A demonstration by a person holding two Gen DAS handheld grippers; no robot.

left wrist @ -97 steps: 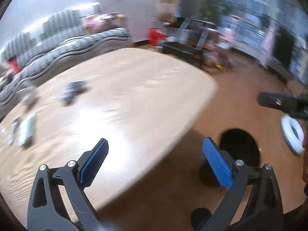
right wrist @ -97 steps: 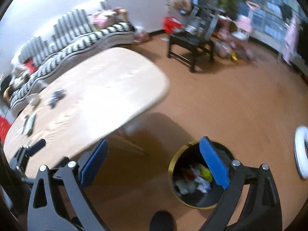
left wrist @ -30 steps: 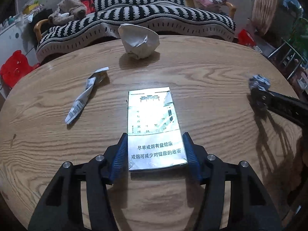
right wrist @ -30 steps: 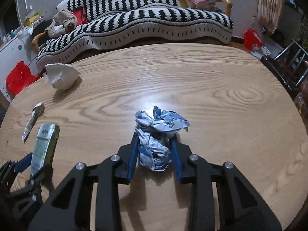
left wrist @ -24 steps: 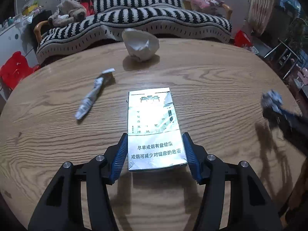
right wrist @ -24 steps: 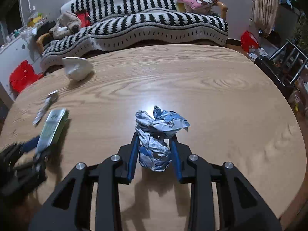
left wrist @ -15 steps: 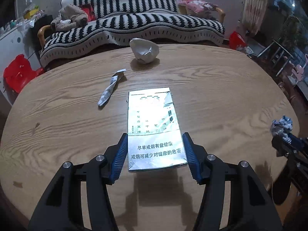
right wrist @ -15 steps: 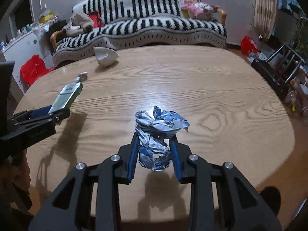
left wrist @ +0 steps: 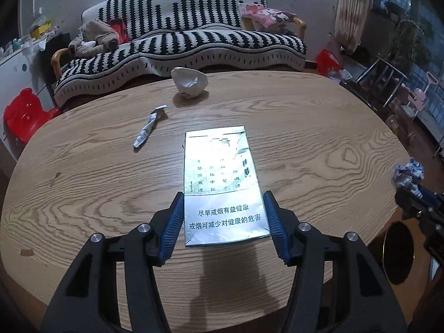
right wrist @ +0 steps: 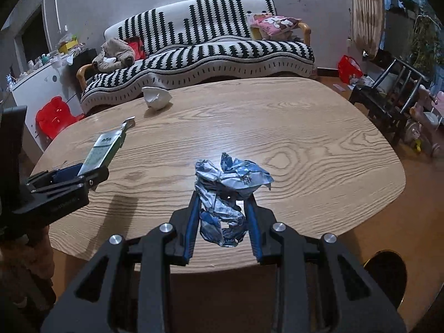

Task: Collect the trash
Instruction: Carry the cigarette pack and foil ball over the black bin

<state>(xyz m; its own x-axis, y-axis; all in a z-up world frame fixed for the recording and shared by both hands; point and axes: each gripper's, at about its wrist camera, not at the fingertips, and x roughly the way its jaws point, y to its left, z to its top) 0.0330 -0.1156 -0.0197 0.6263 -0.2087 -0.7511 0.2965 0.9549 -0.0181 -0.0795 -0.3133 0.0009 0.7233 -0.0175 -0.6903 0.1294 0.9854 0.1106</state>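
Note:
My left gripper [left wrist: 223, 222] is shut on a silver cigarette pack [left wrist: 222, 177] and holds it above the wooden table [left wrist: 83, 180]. My right gripper [right wrist: 223, 216] is shut on a crumpled blue-and-white wrapper [right wrist: 224, 188], held above the table's near edge. The wrapper also shows at the right of the left wrist view [left wrist: 408, 176], and the pack at the left of the right wrist view [right wrist: 104, 149]. A crumpled white paper [left wrist: 190, 82] and a twisted small wrapper [left wrist: 148, 130] lie on the table's far side. A black trash bin with a gold rim [left wrist: 398, 252] stands on the floor at the lower right.
A striped sofa [left wrist: 180, 44] runs behind the table. A red plastic stool [left wrist: 22, 113] stands at the left. A dark metal rack [right wrist: 394, 91] and toys stand at the right. The bin's edge shows low right in the right wrist view [right wrist: 388, 272].
Both grippers closed on their items on the table, then lifted and drew back toward the near edge. The table items look farther away and the bin has come into view.

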